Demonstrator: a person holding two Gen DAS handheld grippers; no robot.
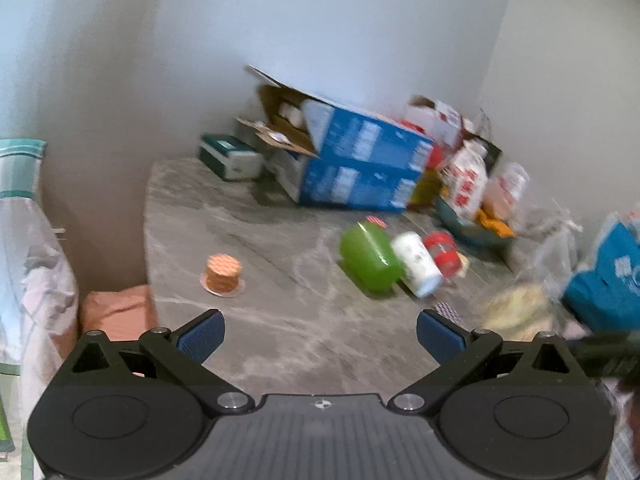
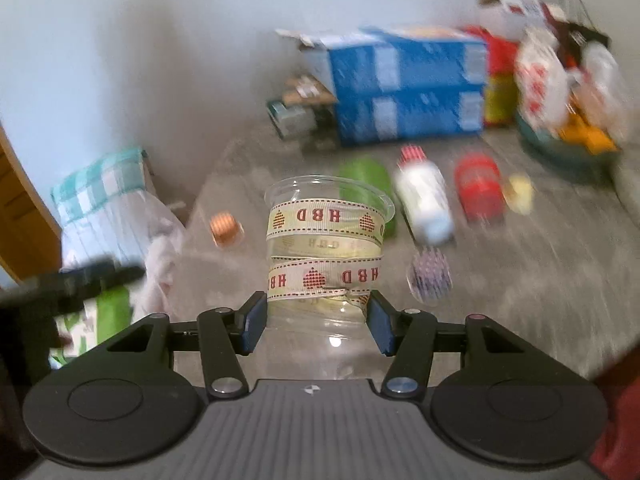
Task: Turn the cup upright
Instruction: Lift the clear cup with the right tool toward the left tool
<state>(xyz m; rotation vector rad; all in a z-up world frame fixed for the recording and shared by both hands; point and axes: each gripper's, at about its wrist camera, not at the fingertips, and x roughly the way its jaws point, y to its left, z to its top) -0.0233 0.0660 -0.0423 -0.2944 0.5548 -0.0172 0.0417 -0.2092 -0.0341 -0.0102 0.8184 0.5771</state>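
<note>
In the right wrist view, my right gripper point(image 2: 316, 322) is shut on a clear plastic cup point(image 2: 326, 240) wrapped in cream ribbon printed "HBD". The cup's open rim points away from me and upward, and the cup is held above the grey marble table point(image 2: 520, 280). The view is motion-blurred. In the left wrist view, my left gripper point(image 1: 320, 336) is open and empty above the table point(image 1: 280, 300). The cup does not show in the left wrist view.
On the table lie a green cup point(image 1: 370, 256), a white cup point(image 1: 418, 264), a red cup point(image 1: 442, 252) and a small orange cup point(image 1: 223, 274). Blue cardboard boxes point(image 1: 360, 160) and a bowl of packets point(image 1: 472, 220) stand at the back. Cloth bags point(image 2: 108, 216) hang off the left edge.
</note>
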